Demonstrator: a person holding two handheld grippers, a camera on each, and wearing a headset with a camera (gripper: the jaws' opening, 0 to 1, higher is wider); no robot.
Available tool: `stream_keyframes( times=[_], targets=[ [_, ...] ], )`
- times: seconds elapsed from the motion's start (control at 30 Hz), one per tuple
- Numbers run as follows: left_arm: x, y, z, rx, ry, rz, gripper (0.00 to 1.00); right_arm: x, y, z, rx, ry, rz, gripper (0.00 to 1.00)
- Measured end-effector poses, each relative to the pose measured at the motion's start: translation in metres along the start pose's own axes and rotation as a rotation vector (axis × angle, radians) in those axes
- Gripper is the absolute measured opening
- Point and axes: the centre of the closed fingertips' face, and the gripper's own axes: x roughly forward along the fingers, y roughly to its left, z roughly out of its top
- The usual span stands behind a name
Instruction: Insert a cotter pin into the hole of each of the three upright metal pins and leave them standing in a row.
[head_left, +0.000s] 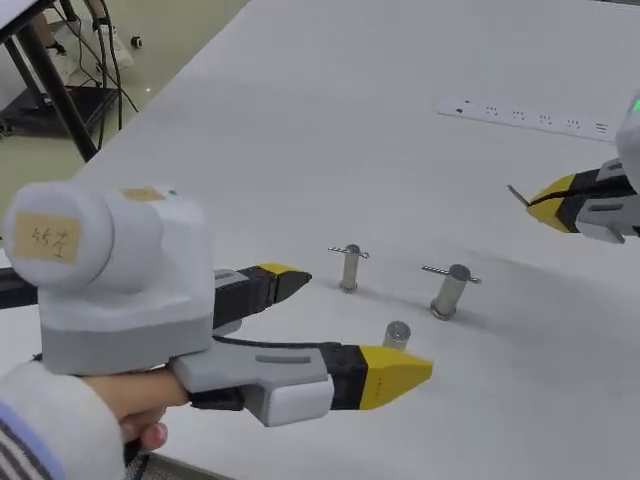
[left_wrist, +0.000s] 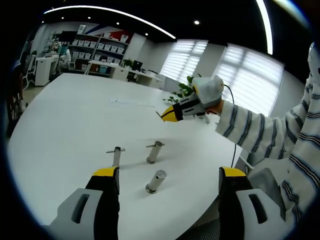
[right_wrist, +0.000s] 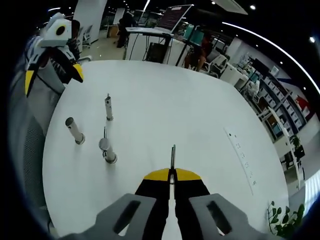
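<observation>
Right gripper view: right hand-held gripper (right_wrist: 173, 172) clamping cotter pin (right_wrist: 173, 156), likely readying for bare metal pin (head_left: 397, 335); left hand-held gripper (left_wrist: 169, 172) gaping.

I see two matching tools, the left claw (head_left: 362, 322) and right claw (right_wrist: 172, 173), each with a pale grey housing and black jaws tipped yellow, a tan handwritten label (head_left: 47, 238) on the left one, and white, dark-striped sleeves (left_wrist: 260, 132).

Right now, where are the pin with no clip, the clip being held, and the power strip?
bare metal pin (head_left: 397, 333), head view, its top.
cotter pin (right_wrist: 173, 157), right gripper view, its shaft.
power strip (head_left: 525, 117), head view, its middle.
</observation>
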Motion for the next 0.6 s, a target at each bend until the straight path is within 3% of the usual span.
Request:
stream_keyframes(
  times=[0.2, 0.4, 0.6],
  targets=[
    [0.005, 0.005, 0.006, -0.035, -0.003, -0.003, 0.73, -0.015, 0.016, 0.016, 0.009, -0.049, -0.028, 0.00],
    [0.012, 0.005, 0.016, -0.030, -0.003, -0.020, 0.67, -0.032, 0.034, 0.031, -0.078, -0.075, -0.090, 0.00],
    [0.023, 0.001, 0.026, -0.025, -0.001, -0.050, 0.61, -0.047, 0.052, 0.041, -0.114, -0.100, -0.114, 0.00]
  ],
)
